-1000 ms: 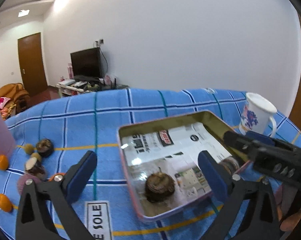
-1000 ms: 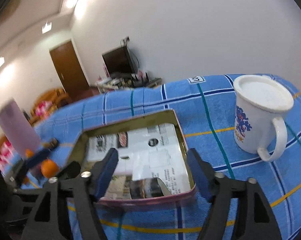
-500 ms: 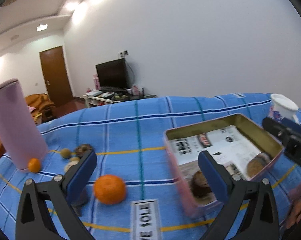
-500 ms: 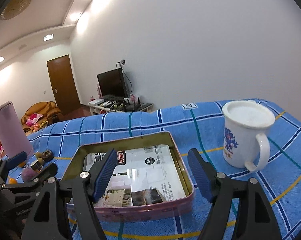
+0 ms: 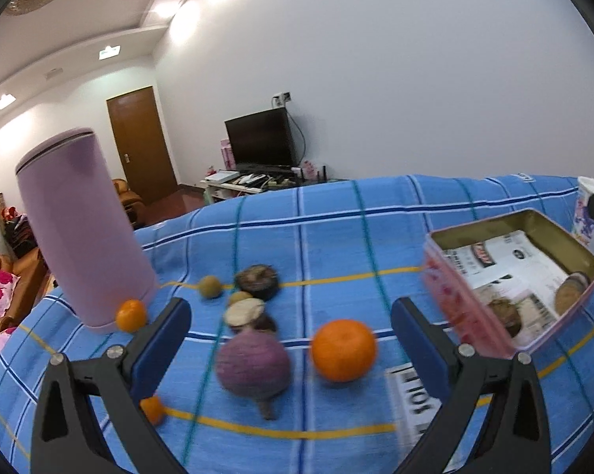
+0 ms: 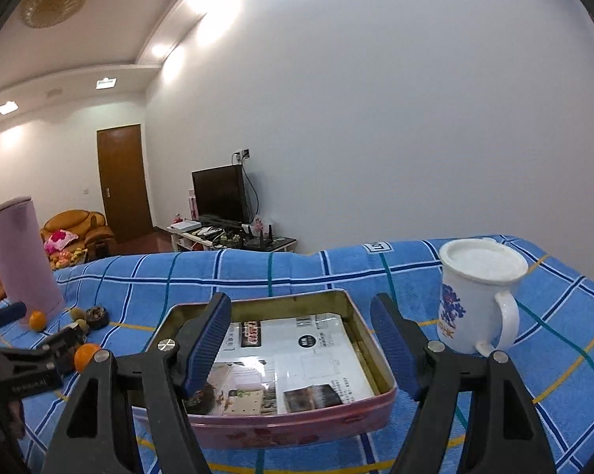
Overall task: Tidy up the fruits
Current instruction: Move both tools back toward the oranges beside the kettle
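Note:
My left gripper [image 5: 293, 335] is open and empty, low over the blue checked cloth. Just beyond its fingers lie a purple round fruit [image 5: 253, 363] and an orange [image 5: 343, 349]. Farther back are cut fruit pieces [image 5: 244, 312], a dark fruit [image 5: 257, 276] and a small greenish one [image 5: 210, 286]. The pink tin tray [image 5: 466, 312] sits to the right with two dark fruits [image 5: 504, 316] inside. My right gripper [image 6: 302, 341] hangs open over the near part of the tray [image 6: 297, 426], holding nothing. The left gripper [image 6: 28, 359] shows at the left, next to the orange [image 6: 85, 355].
A tall lilac tumbler [image 5: 79, 229] stands at the left with a small orange [image 5: 131, 315] at its base; another small orange [image 5: 152, 409] lies nearer. A white mug [image 6: 478, 296] stands right of the tray. A paper label [image 5: 415, 399] lies on the cloth.
My left gripper has swung left, away from the tray, so the loose fruits now lie in front of it. The right gripper has tipped up and drifted slightly over the tray. Both stay open.

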